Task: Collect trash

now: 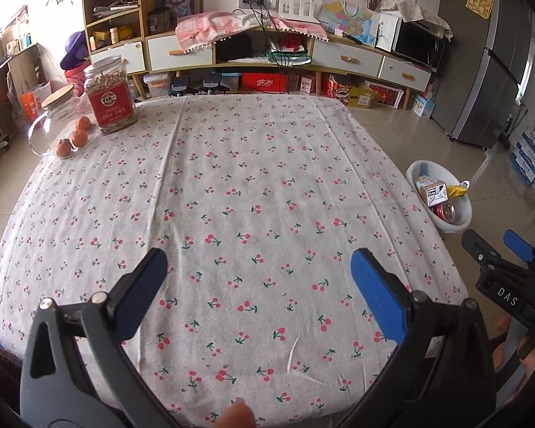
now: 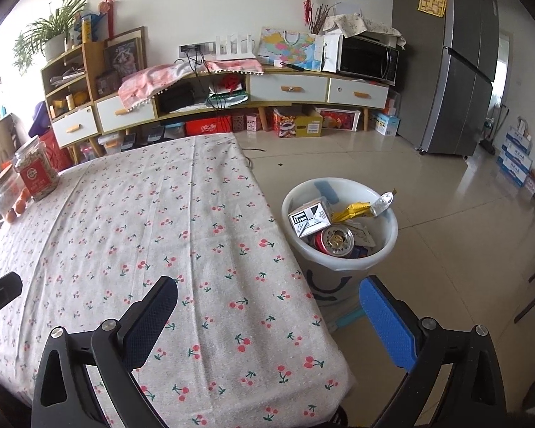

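Note:
A white bin [image 2: 385, 246] stands on the floor beside the table's right edge, holding a small carton [image 2: 308, 219], a red can [image 2: 335, 242] and a yellow wrapper [image 2: 353, 210]. The same bin [image 1: 460, 214] shows at the right of the left wrist view. My left gripper [image 1: 258, 278] hovers open over the cherry-print tablecloth [image 1: 232, 178], nothing between its fingers. My right gripper [image 2: 267, 301] is open wide above the table's right edge, empty, with the bin ahead of it. The right gripper's fingers [image 1: 517, 246] appear at the right edge of the left wrist view.
At the table's far left stand a nut jar with a red label [image 1: 108, 98], a glass jug with a wooden lid [image 1: 55, 114] and several small oranges [image 1: 79, 137]. A long sideboard [image 2: 289, 87] lines the back wall. A grey fridge [image 2: 460, 89] stands at the right.

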